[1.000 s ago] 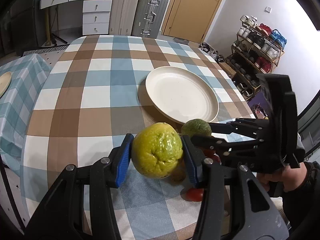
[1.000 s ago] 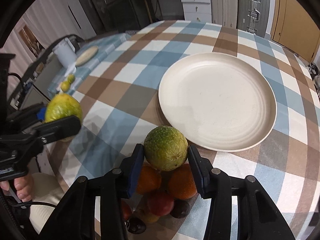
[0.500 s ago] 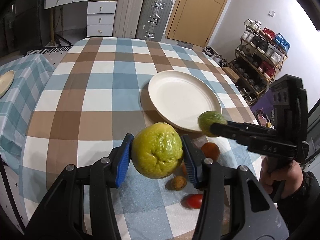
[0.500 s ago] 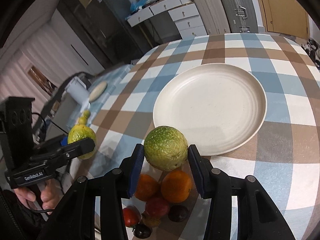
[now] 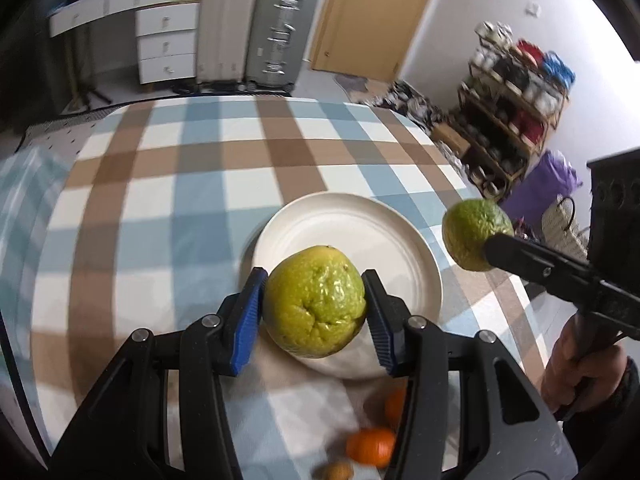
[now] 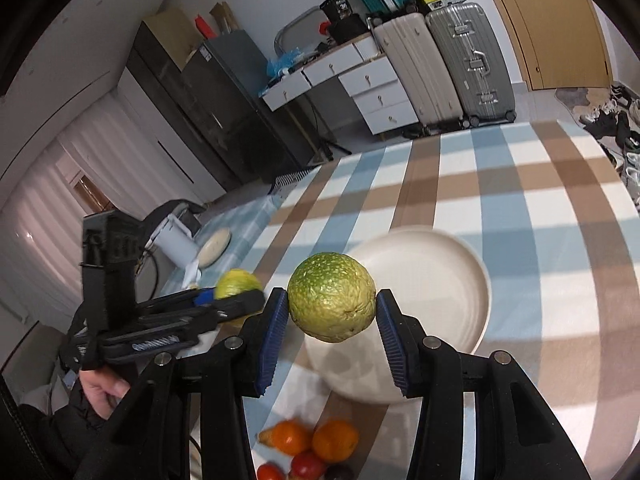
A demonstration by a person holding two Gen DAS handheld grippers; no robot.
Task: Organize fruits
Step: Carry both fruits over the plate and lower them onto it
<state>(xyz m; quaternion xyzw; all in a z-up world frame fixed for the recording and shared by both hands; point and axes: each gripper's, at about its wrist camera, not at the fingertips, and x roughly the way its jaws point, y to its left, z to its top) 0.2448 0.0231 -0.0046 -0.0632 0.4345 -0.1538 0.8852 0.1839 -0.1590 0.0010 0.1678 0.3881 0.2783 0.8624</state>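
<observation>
Your left gripper (image 5: 314,310) clamps yellow-green citrus (image 5: 315,301) above plate (image 5: 434,276), frame centre; right gripper (image 6: 332,318) grips green citrus (image 6: 332,297), both lifted, likely for placing on plate

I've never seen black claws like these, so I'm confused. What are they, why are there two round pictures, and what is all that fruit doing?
Those claws are two grabbing tools, and a person holds one in each hand. Each tool has a small camera looking along its jaws, so you get two round pictures.

In the left tool's picture, the left gripper squeezes a yellow-green fruit. In the right tool's picture, the right gripper squeezes a greener fruit. Each picture also shows the other tool from the side.

Both fruits are up in the air above a checked tablecloth. A white plate with nothing lying on it sits there, and small orange and red fruits lie near the table's edge.
</observation>
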